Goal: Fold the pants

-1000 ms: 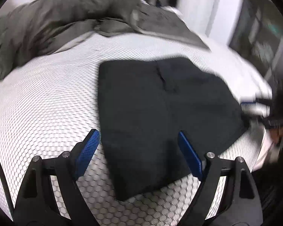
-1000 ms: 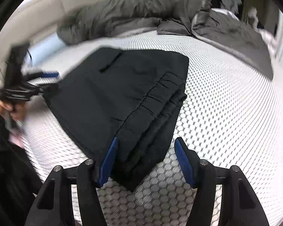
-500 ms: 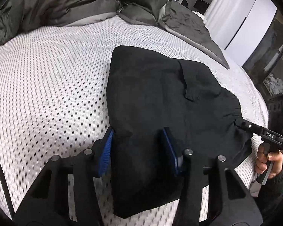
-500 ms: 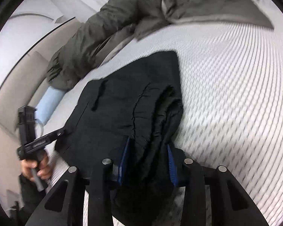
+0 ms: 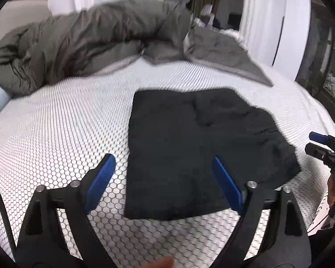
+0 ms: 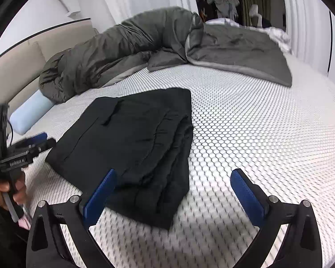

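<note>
The black pants (image 5: 189, 147) lie folded into a compact rectangle on the white honeycomb mattress (image 5: 55, 134). My left gripper (image 5: 162, 158) hovers above their near edge. Its jaws are opening wide, and the blue pads (image 5: 100, 178) touch no cloth. In the right wrist view the pants (image 6: 140, 143) show stacked layers along their right side. My right gripper (image 6: 173, 172) hangs over their near corner. Its jaws are opening too, with the cloth below them and not pinched. Each gripper shows in the other's view: the right gripper (image 5: 319, 143) and the left gripper (image 6: 40, 143).
A bunched grey duvet (image 6: 145, 42) runs across the back of the bed. A pale blue pillow (image 6: 29, 114) lies by the beige headboard (image 6: 17, 64). White wardrobe doors (image 5: 268, 17) stand beyond the far side. Bare mattress (image 6: 268, 134) spreads right of the pants.
Half a second ago both grippers were narrowed around the pants' near edge. Both have since spread wide and pulled back and up, and the pants stay flat on the bed.
</note>
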